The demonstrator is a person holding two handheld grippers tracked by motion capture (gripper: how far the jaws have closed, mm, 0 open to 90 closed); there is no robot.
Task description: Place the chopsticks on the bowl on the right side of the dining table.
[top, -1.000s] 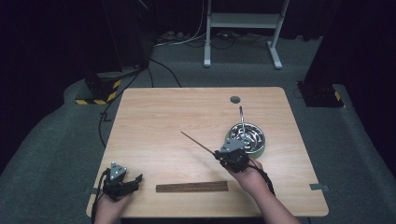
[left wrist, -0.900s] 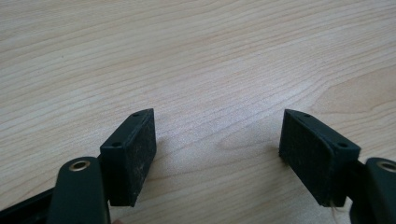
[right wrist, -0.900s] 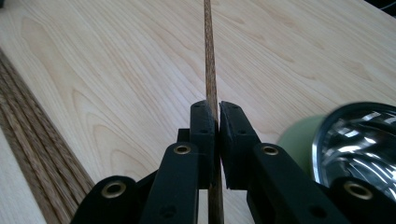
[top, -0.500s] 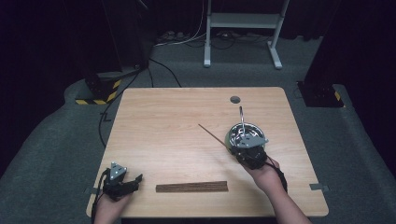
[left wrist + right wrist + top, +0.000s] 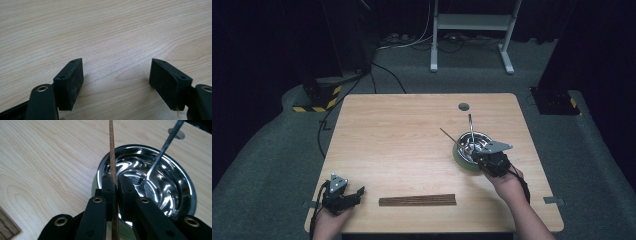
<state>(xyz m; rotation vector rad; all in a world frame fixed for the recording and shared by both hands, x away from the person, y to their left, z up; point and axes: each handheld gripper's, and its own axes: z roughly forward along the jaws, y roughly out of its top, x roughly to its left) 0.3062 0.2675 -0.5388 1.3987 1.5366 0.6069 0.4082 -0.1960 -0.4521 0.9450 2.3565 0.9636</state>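
While the jaws of the right gripper stand clamped on a single wooden stick, pinching it partway along its length, the stick runs straight on past the pads and reaches out beyond them over the near rim of the metal bowl. Just ahead of the jaws and slightly to their right lies the shiny hollow of that bowl, where a metal utensil already leans, its head down in the bottom and its handle slanting up over the far rim. From above, the right gripper hangs at the near edge of the bowl, the stick poking out to the left of it.

By my reading, one stick has been picked up and brought to the bowl but not yet let go into it. What is left looks larger: a bundle of sticks lies on the table, well behind the right jaws. The left gripper has its jaws wide apart over bare wood, holding nothing, beside that bundle.
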